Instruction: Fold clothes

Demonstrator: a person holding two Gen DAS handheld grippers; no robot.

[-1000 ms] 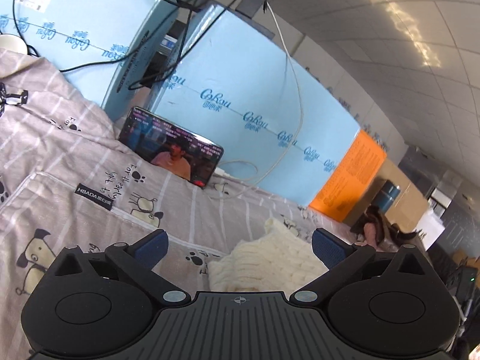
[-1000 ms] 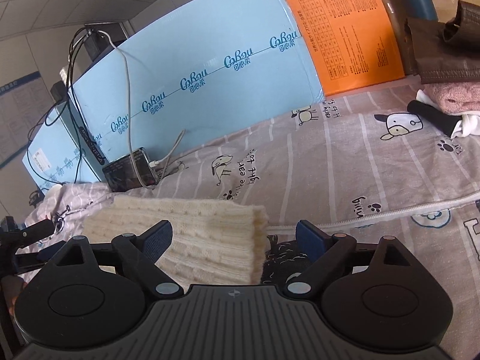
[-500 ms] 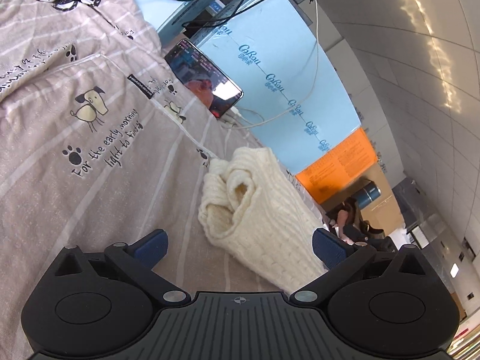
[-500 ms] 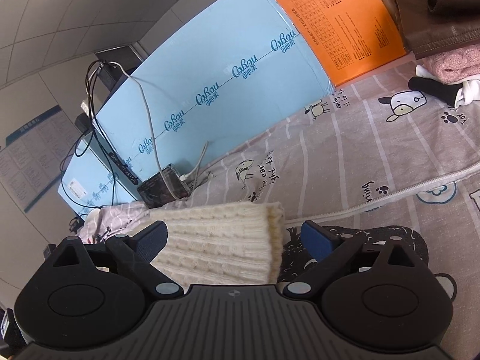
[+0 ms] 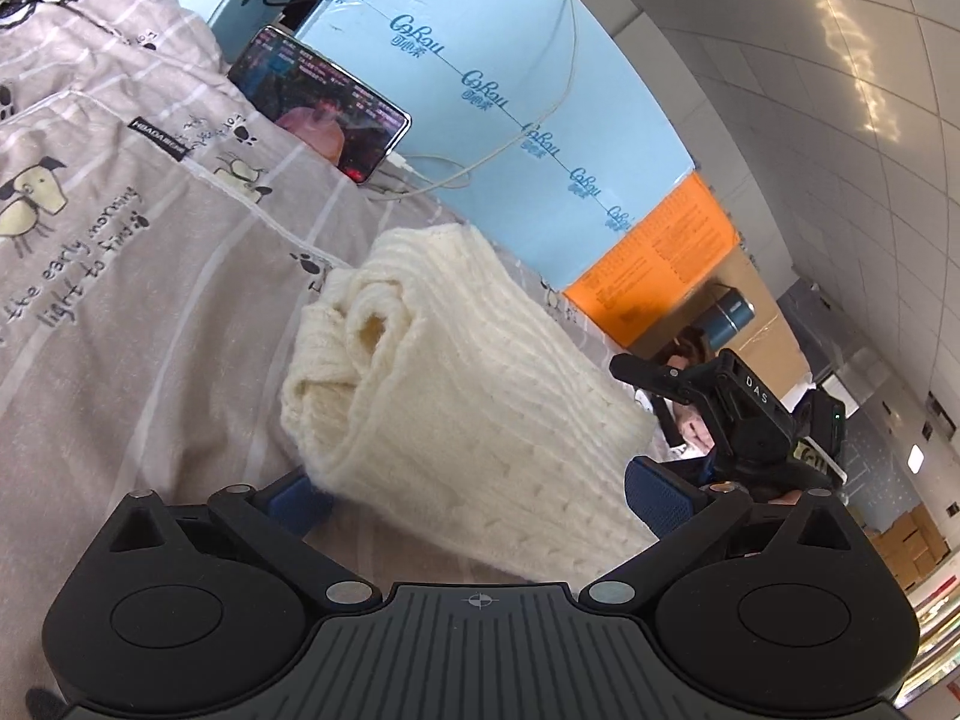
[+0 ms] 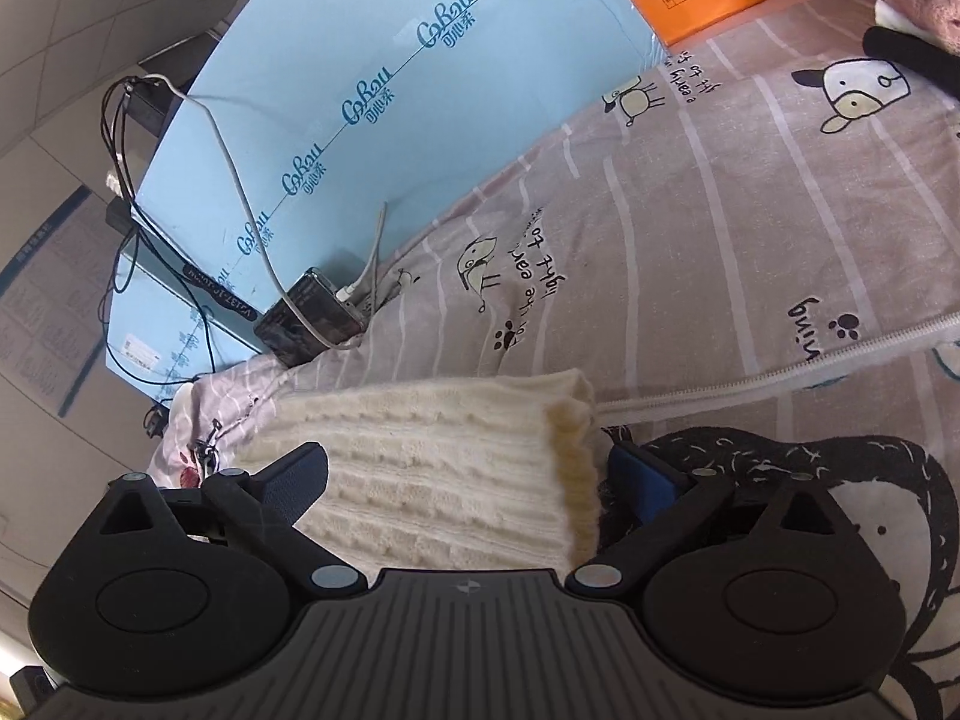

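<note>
A cream cable-knit sweater (image 5: 456, 396) lies folded into a thick bundle on the grey cartoon-print bedsheet (image 5: 120, 276). My left gripper (image 5: 477, 495) is open, its blue pads on either side of the bundle's near end. The sweater also shows in the right wrist view (image 6: 444, 468), with its stacked folded edges facing right. My right gripper (image 6: 471, 474) is open, its jaws straddling that end. The right gripper also shows in the left wrist view (image 5: 732, 414), past the sweater's far end.
A phone (image 5: 321, 102) with a lit screen leans on light blue boxes (image 5: 492, 60) at the back, cables trailing. An orange board (image 5: 654, 258) and a blue bottle (image 5: 729, 318) stand farther right. A pink garment (image 6: 924, 6) lies at the sheet's far right.
Both grippers have moved in toward the folded sweater from opposite ends. The left view swung down from the boxes onto the bundle. Both stay open.
</note>
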